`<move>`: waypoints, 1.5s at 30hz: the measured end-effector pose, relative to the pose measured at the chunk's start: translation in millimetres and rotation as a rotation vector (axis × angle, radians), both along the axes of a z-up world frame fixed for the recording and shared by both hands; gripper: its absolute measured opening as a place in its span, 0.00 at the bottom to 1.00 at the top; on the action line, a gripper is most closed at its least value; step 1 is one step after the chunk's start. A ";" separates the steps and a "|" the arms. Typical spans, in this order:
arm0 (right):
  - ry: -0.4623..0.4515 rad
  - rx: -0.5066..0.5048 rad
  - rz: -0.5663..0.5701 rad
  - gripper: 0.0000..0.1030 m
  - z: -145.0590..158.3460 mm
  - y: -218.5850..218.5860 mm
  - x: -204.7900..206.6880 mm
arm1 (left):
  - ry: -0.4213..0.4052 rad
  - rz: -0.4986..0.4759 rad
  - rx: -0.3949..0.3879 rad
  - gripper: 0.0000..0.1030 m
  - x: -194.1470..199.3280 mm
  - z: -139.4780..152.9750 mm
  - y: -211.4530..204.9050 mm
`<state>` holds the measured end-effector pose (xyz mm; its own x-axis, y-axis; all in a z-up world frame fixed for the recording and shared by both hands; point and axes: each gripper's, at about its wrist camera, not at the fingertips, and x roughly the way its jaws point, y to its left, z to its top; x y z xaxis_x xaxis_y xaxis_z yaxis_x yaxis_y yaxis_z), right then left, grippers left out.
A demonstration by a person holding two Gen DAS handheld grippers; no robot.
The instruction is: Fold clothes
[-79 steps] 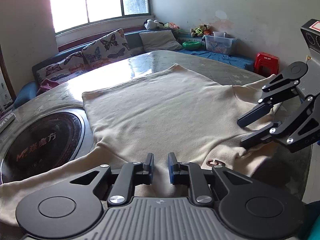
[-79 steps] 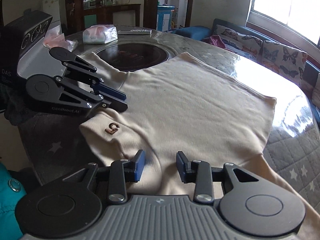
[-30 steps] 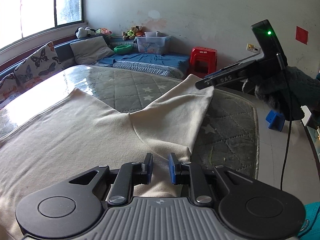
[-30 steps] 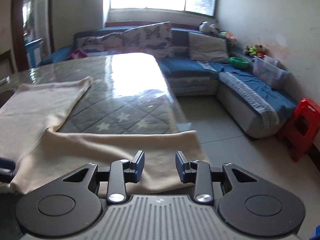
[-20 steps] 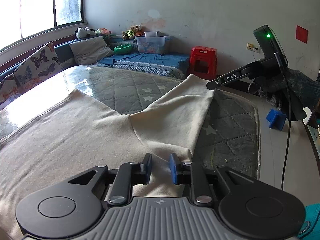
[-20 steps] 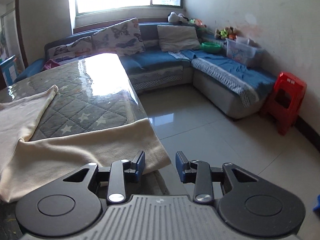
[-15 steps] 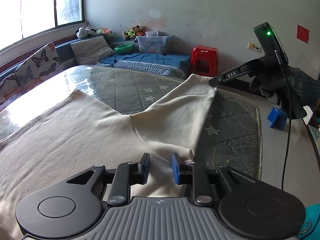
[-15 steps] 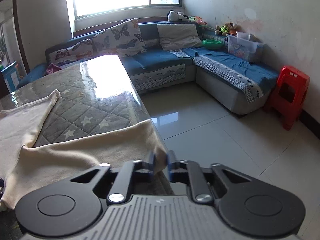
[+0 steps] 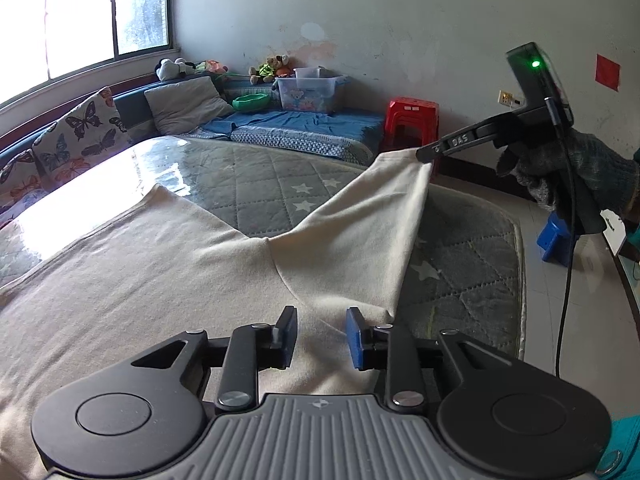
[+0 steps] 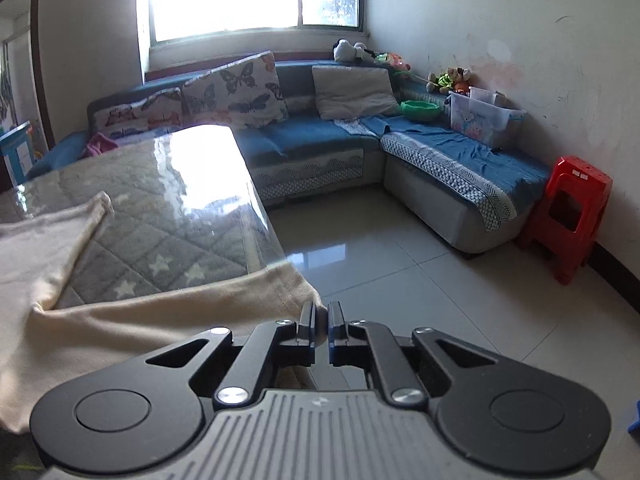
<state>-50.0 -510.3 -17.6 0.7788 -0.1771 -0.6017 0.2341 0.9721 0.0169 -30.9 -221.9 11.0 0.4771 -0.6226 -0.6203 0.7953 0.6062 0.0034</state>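
The garment (image 9: 168,276) lies on the surface (image 9: 256,180); beyond the surface stands the sofa (image 10: 316,148), with the stool (image 10: 568,216) at the sofa's right end.

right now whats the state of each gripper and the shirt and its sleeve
left gripper: open, fingers over the shirt, nothing held
right gripper: shut on the sleeve cuff
shirt: body spread flat on the table
sleeve: cuff end lifted off the table

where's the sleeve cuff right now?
The sleeve cuff is pinched in the right tool, lifted past the table's right edge; in the left wrist view it sits upper right, just below the red stool.
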 end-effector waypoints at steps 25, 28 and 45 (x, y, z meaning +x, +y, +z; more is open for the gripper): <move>-0.245 -0.073 0.700 0.04 122.3 204.2 10.9 | 0.010 0.329 -0.109 0.40 -14.4 8.5 110.4; -0.210 -0.059 0.797 0.04 110.4 239.7 17.7 | 0.029 0.392 -0.120 0.40 -18.2 4.4 129.2; 0.033 -0.058 1.004 0.28 33.9 297.5 -2.7 | 0.057 0.494 -0.165 0.40 -32.6 7.3 167.7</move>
